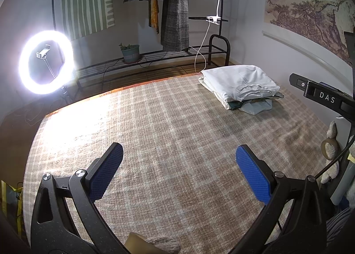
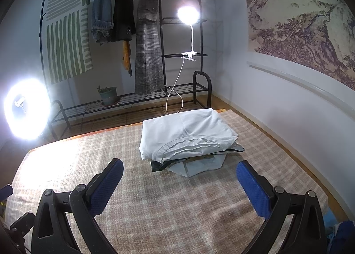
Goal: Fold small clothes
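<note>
We take the black garment rack [image 2: 164, 90] as landmark. Hung on it: denim jacket [image 2: 102, 10], black coat [image 2: 124, 8], plaid coat [image 2: 147, 39]. A lit clip lamp [image 2: 188, 15] is clamped to its right shelves; a potted plant [image 2: 108, 94] sits on its bottom shelf. Left of it glows a ring light [image 2: 25, 110]; behind hangs a green-striped cloth [image 2: 66, 32].
</note>
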